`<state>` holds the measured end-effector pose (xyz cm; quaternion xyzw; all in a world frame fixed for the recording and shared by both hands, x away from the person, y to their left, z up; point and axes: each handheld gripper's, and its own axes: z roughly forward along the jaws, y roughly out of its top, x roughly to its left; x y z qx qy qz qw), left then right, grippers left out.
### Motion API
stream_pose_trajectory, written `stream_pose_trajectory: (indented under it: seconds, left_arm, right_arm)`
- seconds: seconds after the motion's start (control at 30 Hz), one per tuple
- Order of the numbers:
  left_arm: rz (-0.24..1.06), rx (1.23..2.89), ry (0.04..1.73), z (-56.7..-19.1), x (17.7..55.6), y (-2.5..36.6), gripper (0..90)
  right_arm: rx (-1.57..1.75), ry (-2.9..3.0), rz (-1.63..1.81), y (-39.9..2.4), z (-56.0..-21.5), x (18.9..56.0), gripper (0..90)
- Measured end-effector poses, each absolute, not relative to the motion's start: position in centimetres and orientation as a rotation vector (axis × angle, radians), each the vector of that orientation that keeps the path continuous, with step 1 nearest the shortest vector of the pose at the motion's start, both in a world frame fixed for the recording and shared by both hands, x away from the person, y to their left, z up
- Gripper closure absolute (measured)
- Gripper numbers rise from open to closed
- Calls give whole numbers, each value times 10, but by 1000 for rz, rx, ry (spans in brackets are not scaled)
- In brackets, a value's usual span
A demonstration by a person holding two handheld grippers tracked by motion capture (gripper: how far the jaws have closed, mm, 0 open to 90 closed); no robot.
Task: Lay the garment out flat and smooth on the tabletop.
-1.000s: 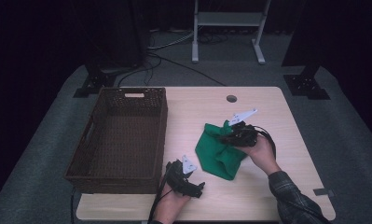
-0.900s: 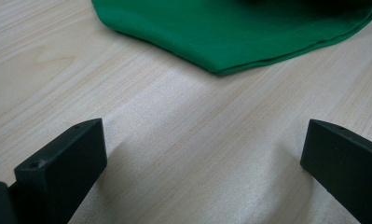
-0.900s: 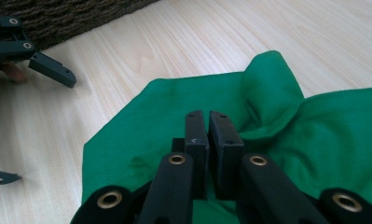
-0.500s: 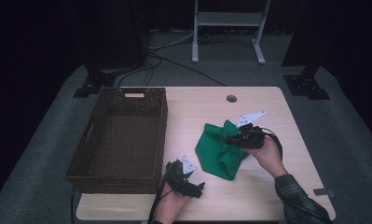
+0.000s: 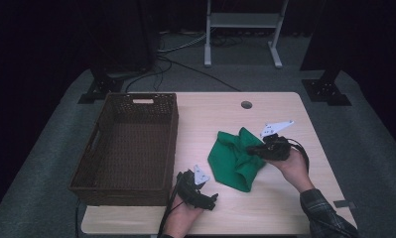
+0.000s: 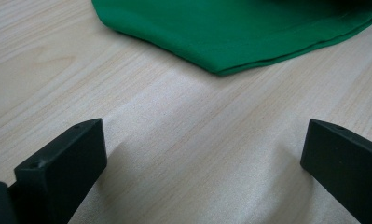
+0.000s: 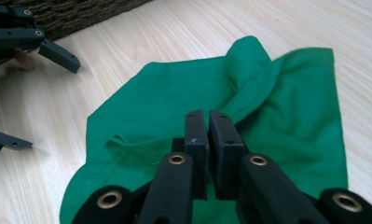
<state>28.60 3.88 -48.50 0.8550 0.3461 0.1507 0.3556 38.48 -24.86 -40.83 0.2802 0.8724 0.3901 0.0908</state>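
Note:
A green cloth [image 5: 232, 161] lies crumpled on the pale wooden table [image 5: 205, 119], right of the middle. My right gripper [image 5: 251, 148] comes in from the cloth's right side and is shut on a raised fold of it. In the right gripper view the jaws [image 7: 207, 115] stand pressed together, and the green cloth [image 7: 291, 116] ridges up from their tips. My left gripper [image 5: 208, 189] rests near the table's front edge, open with nothing between its jaws. In the left gripper view the cloth's folded hem [image 6: 239, 32] lies just beyond the open left gripper [image 6: 202, 140].
A dark wicker basket [image 5: 173, 134] stands on the left half of the table, with nothing visible inside it. A round cable hole [image 5: 246, 104] sits near the table's far edge. Bare wood stretches between the cloth and the basket. A metal stand [image 5: 240, 25] is on the floor behind.
My right gripper has moved a little to the right, and the pinched fold of cloth has been drawn along with it. The left gripper has stayed put.

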Motion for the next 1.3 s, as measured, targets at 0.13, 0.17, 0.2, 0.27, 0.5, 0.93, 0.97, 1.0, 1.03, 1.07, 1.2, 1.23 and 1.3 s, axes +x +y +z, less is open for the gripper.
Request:
stream_pose_trajectory:
  seconds: [0.13, 0.17, 0.2, 0.27, 0.5, 0.93, 0.97, 1.0, 1.03, 1.07, 1.2, 1.23, 1.3]
  left_arm:
    - [390, 2208, 895, -485, 286, 39, 0]
    - [392, 2207, 897, -485, 286, 39, 0]
    - [392, 2207, 898, -485, 286, 39, 0]
    - [392, 2206, 899, -485, 286, 39, 0]
    - [393, 2205, 898, -485, 286, 39, 0]
    - [393, 2206, 898, -485, 286, 39, 0]
    - [392, 2207, 898, -485, 286, 39, 0]
    - [392, 2207, 898, -485, 286, 39, 0]
    - [392, 2207, 898, -485, 286, 39, 0]
    - [392, 2207, 898, -485, 286, 39, 0]
    - [392, 2207, 899, -485, 286, 39, 0]
    - [392, 2208, 898, -485, 286, 39, 0]
    - [391, 2208, 898, -485, 286, 39, 0]
  right_arm:
    - [837, 2586, 1160, -255, -409, 383, 878]
    - [840, 2583, 1163, -256, -409, 382, 878]
    - [843, 2580, 1167, -258, -410, 381, 878]
    - [845, 2578, 1168, -261, -411, 379, 878]
    - [853, 2572, 1173, -268, -414, 375, 878]
    - [864, 2563, 1170, -281, -418, 368, 878]
    - [866, 2562, 1172, -282, -418, 367, 878]
    - [869, 2561, 1175, -284, -419, 367, 878]
    - [872, 2560, 1181, -285, -419, 366, 878]
    - [874, 2559, 1181, -286, -419, 365, 878]
    - [877, 2552, 1183, -291, -421, 363, 878]
    - [878, 2549, 1188, -293, -421, 362, 878]
    - [886, 2543, 1199, -296, -422, 361, 878]
